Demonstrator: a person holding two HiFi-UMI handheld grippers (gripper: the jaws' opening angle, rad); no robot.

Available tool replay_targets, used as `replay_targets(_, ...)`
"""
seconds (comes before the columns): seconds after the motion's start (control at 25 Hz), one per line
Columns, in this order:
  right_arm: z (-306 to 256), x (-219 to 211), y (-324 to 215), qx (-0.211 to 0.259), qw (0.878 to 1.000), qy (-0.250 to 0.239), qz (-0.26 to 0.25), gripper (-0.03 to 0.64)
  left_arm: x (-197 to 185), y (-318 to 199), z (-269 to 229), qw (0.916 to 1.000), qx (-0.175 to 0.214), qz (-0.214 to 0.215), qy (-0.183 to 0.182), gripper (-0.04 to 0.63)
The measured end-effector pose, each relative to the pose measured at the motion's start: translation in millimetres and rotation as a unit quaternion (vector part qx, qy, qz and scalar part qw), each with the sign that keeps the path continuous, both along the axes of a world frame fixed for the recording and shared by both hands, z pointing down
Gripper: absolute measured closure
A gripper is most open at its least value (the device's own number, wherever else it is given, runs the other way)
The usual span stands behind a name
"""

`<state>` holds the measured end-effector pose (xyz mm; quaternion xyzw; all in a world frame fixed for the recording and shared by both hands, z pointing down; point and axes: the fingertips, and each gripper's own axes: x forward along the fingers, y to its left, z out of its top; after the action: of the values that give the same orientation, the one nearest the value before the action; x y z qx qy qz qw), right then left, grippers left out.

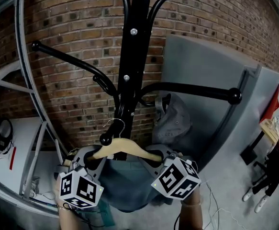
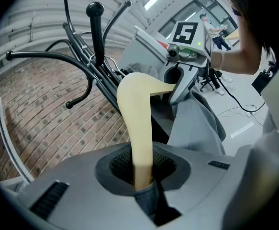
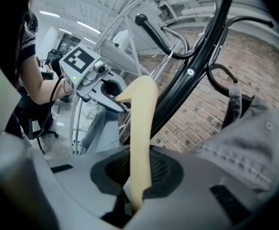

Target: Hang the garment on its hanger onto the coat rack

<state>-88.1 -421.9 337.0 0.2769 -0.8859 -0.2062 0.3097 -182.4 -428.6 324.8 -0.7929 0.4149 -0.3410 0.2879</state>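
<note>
A pale wooden hanger (image 1: 125, 149) with a grey-blue garment (image 1: 125, 186) draped below it is held up against the black coat rack (image 1: 134, 56). Its metal hook (image 1: 114, 124) sits by a knobbed lower arm (image 1: 106, 139) of the rack; whether it rests on that arm I cannot tell. My left gripper (image 1: 95, 158) is shut on the hanger's left end (image 2: 138, 128). My right gripper (image 1: 159, 157) is shut on the hanger's right end (image 3: 140, 143). Each gripper view shows the wooden arm running out from between the jaws towards the other gripper.
A brick wall (image 1: 72, 28) stands behind the rack. A grey cap (image 1: 172, 116) hangs from a rack arm on the right. A long black rack arm (image 1: 196, 91) reaches right, another (image 1: 67, 56) left. A curved metal frame (image 1: 27, 71) stands left; a grey panel (image 1: 211, 80) leans right.
</note>
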Motion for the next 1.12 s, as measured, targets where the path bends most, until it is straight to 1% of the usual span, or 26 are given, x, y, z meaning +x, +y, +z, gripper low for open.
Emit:
replay_targets(0.16,1,2,0,0.000,1.000,-0.001,0.002,0.565,2,-1,0,1.0000,0.008,0.001,0.003,0.529)
replay_targets(0.32,1,2,-2,0.013,1.000,-0.002,0.005,0.565,2,-3,-1,0.9996,0.026,-0.003,0.010,0.529)
replay_targets(0.44,1,3,-1,0.015,1.000,-0.007,0.008,0.563,3,-1,-2,0.9992,0.032,0.000,0.023,0.529)
replay_targets(0.56,1,3,0,0.011,1.000,-0.013,0.009,0.561,6,2,-5,0.9985,0.030,0.014,0.043,0.528)
replay_targets(0.64,-1,3,0,0.011,1.000,-0.018,0.010,0.560,9,4,-9,0.9977,0.034,0.023,0.054,0.514)
replay_targets(0.72,-4,3,2,0.012,0.999,-0.030,0.011,0.547,10,6,-13,0.9972,0.037,0.028,0.059,0.494)
replay_targets(0.84,-12,4,7,0.015,0.998,-0.054,0.007,0.503,12,11,-16,0.9970,0.035,0.031,0.061,0.482)
replay_targets(0.92,-16,6,11,0.021,0.998,-0.058,0.007,0.478,12,14,-18,0.9969,0.036,0.030,0.063,0.471)
replay_targets(1.12,-26,15,20,0.036,0.997,-0.070,0.013,0.468,10,20,-22,0.9966,0.042,0.025,0.066,0.454)
